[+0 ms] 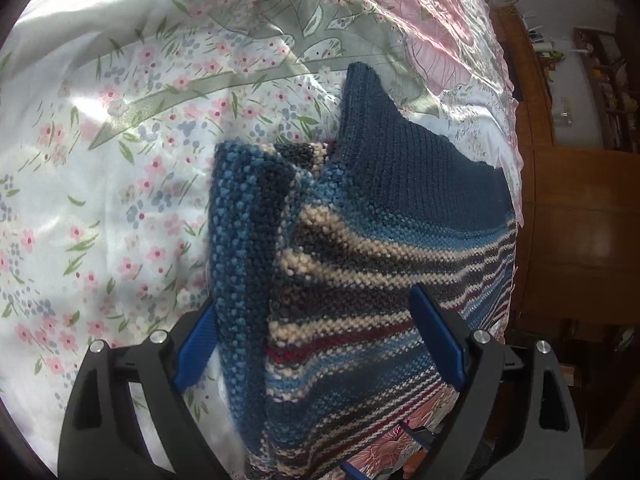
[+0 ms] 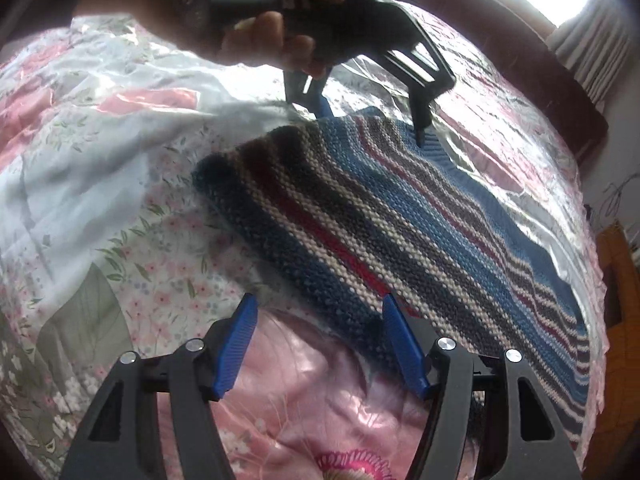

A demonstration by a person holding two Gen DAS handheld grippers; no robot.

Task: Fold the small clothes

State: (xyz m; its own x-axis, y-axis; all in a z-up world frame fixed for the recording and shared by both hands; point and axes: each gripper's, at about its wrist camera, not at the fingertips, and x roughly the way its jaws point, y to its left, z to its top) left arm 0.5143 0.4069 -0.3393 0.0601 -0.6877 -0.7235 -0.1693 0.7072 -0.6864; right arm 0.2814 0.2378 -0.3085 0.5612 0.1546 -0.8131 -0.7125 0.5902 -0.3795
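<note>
My left fingers (image 1: 316,344) are spread wide, blue ribbed pads either side of the striped knit sweater (image 1: 360,248), which bulges up btwn them; pads look to touch the knit, but nothing's pinched. My right fingers (image 2: 320,344) are wide open too: right-hand pad sits against the sweater's near edge at lower centre of the frame, left-hand pad over bare bedspread (image 2: 120,216). No grip there either.

Sweater lies on the bed, bunched, w/ one part folded over at centre of the left view. Chunky bumpy knit, stripes in navy, mid blue, cream, grey, dark red; ribbed plain blue section at upper right of the left view. Bedspread is shiny, satiny, crinkled, w/ pink flowers & green leaves. In the right view, upper centre, a hand (image 2: 240,20) holds the other black tool over the sweater's far end.
</note>
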